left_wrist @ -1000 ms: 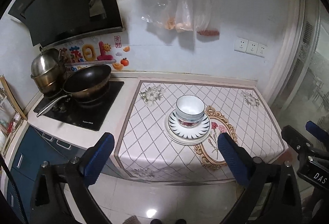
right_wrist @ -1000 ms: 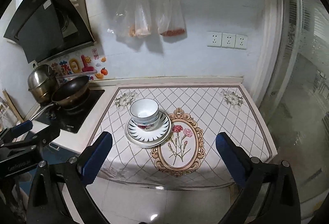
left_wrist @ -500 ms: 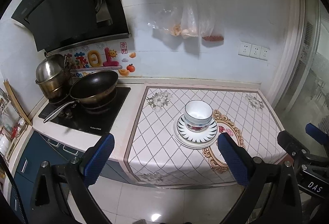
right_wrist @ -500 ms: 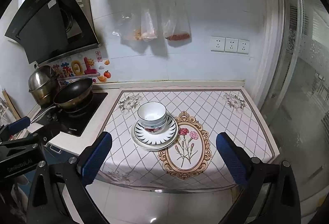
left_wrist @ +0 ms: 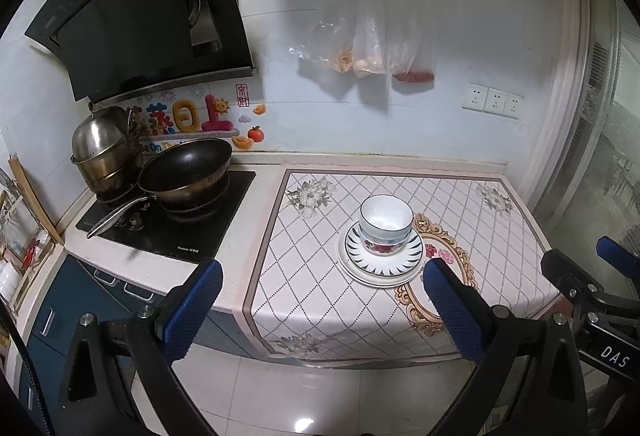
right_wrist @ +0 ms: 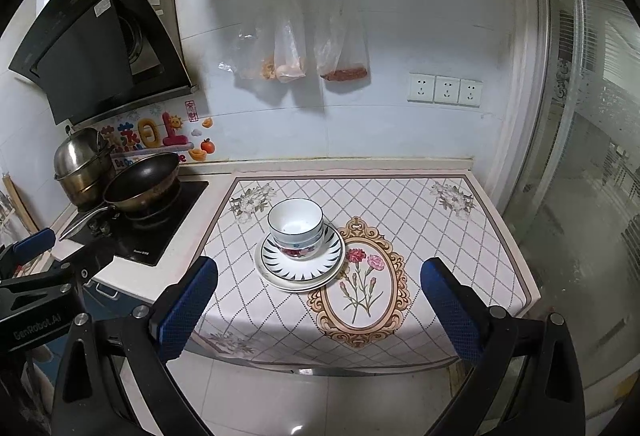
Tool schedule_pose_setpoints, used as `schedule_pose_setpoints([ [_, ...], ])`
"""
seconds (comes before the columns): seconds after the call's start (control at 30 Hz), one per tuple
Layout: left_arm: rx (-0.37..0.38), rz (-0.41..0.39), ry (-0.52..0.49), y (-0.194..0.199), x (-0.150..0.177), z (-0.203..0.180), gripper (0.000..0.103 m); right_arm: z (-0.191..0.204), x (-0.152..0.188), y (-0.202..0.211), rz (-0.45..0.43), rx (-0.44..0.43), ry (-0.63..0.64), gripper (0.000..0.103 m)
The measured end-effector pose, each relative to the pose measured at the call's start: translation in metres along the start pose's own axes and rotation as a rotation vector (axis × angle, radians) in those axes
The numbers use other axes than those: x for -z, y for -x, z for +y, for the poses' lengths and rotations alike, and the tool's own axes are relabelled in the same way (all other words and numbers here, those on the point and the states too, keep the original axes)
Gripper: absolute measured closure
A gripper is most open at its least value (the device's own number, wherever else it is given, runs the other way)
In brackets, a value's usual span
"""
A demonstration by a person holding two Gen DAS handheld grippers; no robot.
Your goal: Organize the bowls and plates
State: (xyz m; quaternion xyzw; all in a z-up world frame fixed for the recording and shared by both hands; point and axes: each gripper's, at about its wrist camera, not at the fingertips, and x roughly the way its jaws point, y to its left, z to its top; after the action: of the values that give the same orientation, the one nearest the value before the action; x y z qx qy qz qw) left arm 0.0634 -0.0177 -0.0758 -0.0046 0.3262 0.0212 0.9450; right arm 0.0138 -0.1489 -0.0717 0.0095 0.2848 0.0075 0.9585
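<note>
Bowls sit nested, upright, on stacked plates near the middle of the bench, on a diamond-print mat, w/ the plates' rim overlapping the mat's gold oval frame.

Left gripper hangs off the bench's front edge, over the floor, fingers spread wide, nothing between them. Right gripper is likewise off the front edge, spread wide & empty. Both are well apart from the stack.

Wok & steel pot sit on the hob at the bench's left end. Bags hang on the wall behind.
</note>
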Motion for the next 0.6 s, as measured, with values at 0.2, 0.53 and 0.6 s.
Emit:
schedule_pose_setpoints([
  [0.2,0.007,0.002,0.006,0.0017,0.0025,0.0017,0.0,-0.0006,0.0012,0.0022,0.002,0.002,0.0,0.0],
  [0.53,0.006,0.013,0.008,0.0012,0.0065,0.002,0.0,0.0004,0.0021,0.0026,0.001,0.003,0.0,0.0],
  [0.6,0.004,0.013,0.006,0.0015,0.0067,0.0023,0.0,-0.0001,0.0021,0.0023,0.0,0.002,0.001,0.0],
])
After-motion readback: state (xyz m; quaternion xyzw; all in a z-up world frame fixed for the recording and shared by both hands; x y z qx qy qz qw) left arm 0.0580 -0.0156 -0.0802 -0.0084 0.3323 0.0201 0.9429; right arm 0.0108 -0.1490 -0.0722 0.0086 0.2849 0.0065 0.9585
